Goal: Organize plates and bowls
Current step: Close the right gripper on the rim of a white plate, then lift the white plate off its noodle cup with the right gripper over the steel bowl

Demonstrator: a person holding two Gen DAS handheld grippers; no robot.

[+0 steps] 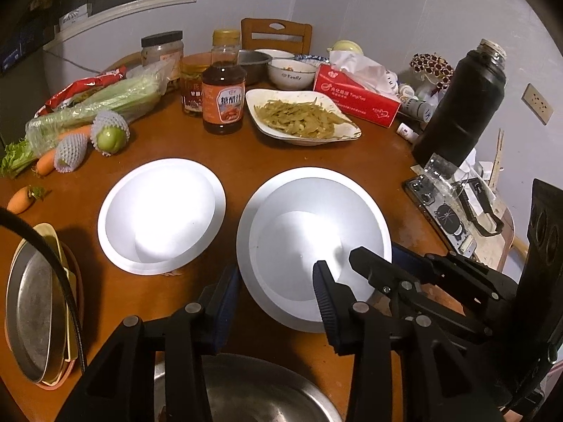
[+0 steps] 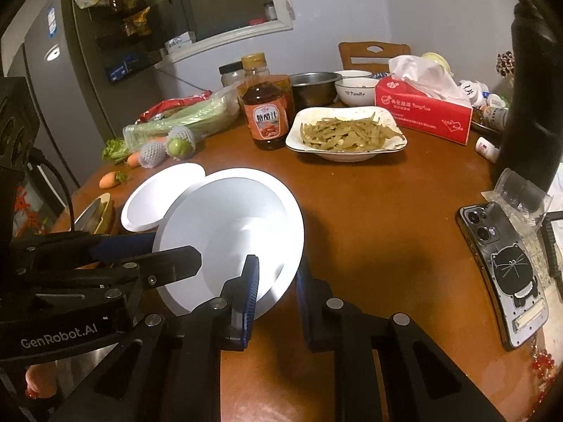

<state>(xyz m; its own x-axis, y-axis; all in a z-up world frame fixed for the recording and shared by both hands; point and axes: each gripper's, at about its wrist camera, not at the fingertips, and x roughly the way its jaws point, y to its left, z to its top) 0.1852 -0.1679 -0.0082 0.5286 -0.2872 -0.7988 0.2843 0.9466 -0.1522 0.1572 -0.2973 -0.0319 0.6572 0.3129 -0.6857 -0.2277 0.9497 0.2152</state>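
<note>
Two white deep plates lie on the brown round table. The right white plate (image 1: 313, 232) (image 2: 232, 235) is tilted, its near rim lifted. My right gripper (image 2: 278, 281) is shut on that near rim, one finger inside, one outside; it also shows in the left wrist view (image 1: 373, 267). My left gripper (image 1: 278, 299) straddles the same plate's left rim, fingers wide apart; it also shows in the right wrist view (image 2: 169, 249). The left white plate (image 1: 160, 216) (image 2: 158, 197) lies flat beside it.
A steel basin (image 1: 260, 390) sits below my left gripper. Stacked metal and yellow plates (image 1: 35, 313) sit at the left edge. Behind are a dish of beans (image 1: 302, 117), a sauce bottle (image 1: 223, 98), a tissue box (image 1: 355, 95), vegetables (image 1: 88, 109), a black flask (image 1: 461, 105) and a phone (image 2: 503, 263).
</note>
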